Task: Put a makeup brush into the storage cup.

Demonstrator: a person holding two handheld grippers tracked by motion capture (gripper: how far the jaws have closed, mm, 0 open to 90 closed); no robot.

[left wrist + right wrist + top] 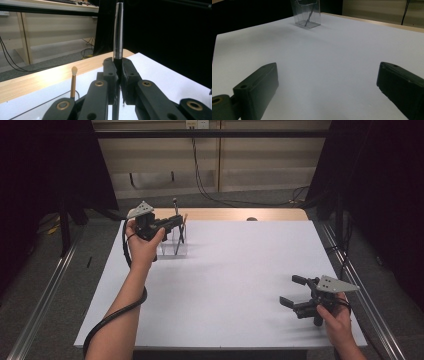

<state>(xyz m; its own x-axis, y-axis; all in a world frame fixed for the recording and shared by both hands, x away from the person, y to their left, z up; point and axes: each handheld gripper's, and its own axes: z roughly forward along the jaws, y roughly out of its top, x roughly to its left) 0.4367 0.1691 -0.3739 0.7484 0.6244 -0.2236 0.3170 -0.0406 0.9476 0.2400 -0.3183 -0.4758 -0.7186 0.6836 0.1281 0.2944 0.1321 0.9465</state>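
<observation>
Left gripper (119, 75) clamping black-and-silver brush handle (118, 32) upright over clear holder (174, 242) at worktop's far-left | right gripper (295, 292) idling wide open, empty | risk: thin handle slipping, or catching holder rim and tipping it onto wooden brush (73, 82)

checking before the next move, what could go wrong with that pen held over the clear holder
1. The left tongs pinch the dark pen on a narrow part of its barrel; it may slip or tilt.
2. The clear holder looks light and sits by the table's far edge; a nudge could tip it.
3. A brush stands close by and could be knocked.
</observation>
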